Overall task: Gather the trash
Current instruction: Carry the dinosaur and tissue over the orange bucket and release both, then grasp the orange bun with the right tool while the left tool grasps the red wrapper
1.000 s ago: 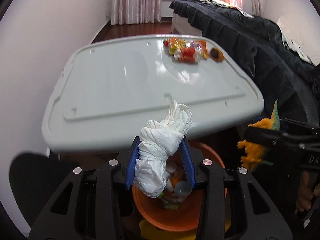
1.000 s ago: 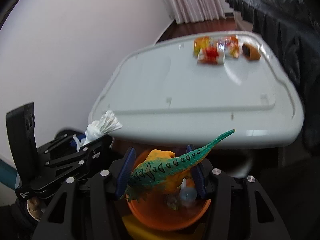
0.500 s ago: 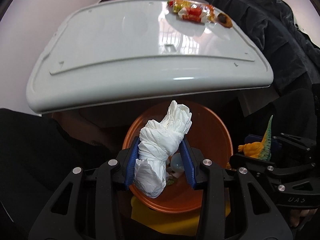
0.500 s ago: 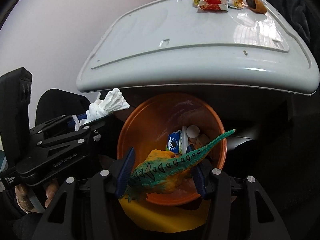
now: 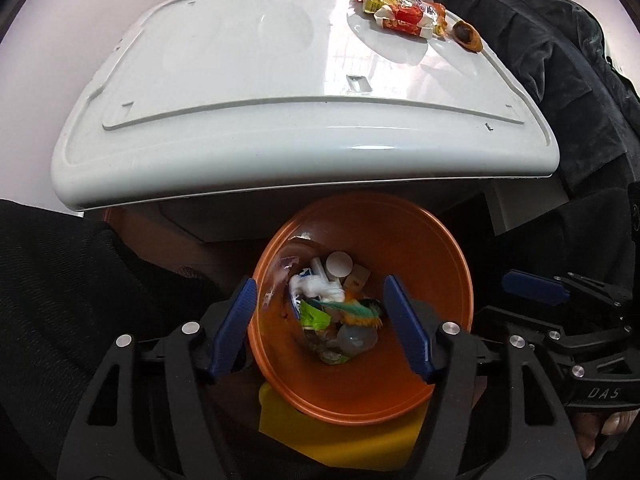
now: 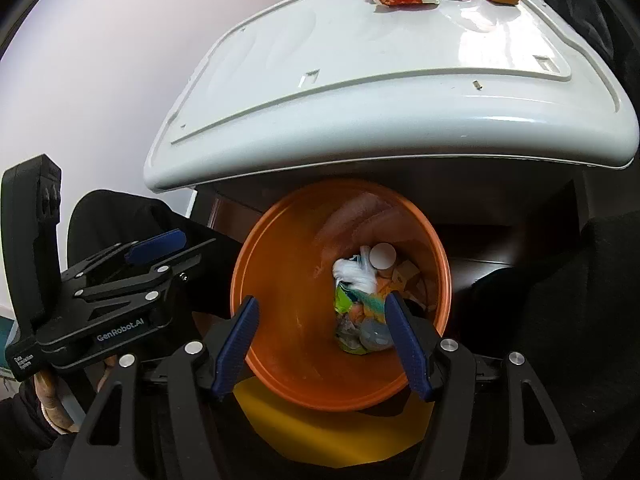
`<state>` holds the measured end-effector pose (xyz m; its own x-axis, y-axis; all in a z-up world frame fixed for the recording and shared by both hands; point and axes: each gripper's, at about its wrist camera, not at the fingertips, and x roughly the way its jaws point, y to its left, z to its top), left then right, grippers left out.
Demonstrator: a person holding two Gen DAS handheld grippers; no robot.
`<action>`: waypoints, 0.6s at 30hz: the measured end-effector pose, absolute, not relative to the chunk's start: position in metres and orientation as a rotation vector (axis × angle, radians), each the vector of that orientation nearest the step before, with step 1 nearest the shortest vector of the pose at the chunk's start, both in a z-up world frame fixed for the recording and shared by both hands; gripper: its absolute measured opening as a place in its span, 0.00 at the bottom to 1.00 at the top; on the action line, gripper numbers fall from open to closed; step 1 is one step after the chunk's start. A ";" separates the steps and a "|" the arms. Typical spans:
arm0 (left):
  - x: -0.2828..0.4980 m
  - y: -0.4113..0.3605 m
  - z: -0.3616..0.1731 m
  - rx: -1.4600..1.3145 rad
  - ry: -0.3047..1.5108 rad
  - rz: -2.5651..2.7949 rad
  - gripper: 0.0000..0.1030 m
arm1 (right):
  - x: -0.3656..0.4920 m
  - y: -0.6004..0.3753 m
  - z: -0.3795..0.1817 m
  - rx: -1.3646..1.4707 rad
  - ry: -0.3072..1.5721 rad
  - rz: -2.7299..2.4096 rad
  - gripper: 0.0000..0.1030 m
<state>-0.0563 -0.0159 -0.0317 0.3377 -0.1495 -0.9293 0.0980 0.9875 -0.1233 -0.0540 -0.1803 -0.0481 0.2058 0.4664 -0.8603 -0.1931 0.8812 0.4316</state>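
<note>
White tabletop [image 5: 248, 92] above one orange bin [image 5: 400, 384], two empty tongs, left [image 5: 324, 328] and right [image 6: 326, 338], just spread apart

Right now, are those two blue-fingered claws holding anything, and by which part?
Nothing. The left gripper and right gripper have just opened and stand empty over the orange bin, where the white tissue wad and toy dinosaur lie.

We look down along the left gripper [image 5: 320, 322]: its blue pads have just been opening and stand spread with nothing between them, straddling the orange bin [image 5: 432, 264]. At the bin's bottom lie the white tissue wad [image 5: 316, 288], a green-and-orange toy dinosaur [image 5: 352, 314], a white cap [image 5: 339, 264] and scraps. Above, on the white table [image 5: 240, 92], snack wrappers [image 5: 404, 14] sit at the far edge. The right gripper [image 5: 536, 294] shows at right.
</note>
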 end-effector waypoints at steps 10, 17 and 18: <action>-0.052 -0.015 -0.017 -0.072 1.173 -0.187 0.63 | -0.032 -0.212 -0.020 0.286 1.210 0.432 0.62; -0.024 -0.025 0.019 -0.059 1.024 -0.235 0.74 | 0.058 -0.256 0.026 0.195 1.037 0.287 0.68; -0.018 -0.027 0.023 -0.057 1.003 -0.233 0.74 | 0.073 -0.263 0.027 0.190 1.028 0.268 0.68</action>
<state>-0.0179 -0.0273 0.0230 0.5148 -0.2203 -0.8285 0.1677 0.9736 -0.1547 0.0728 -0.2635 0.0274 0.4886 0.3079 -0.8164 -0.1306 0.9509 0.2805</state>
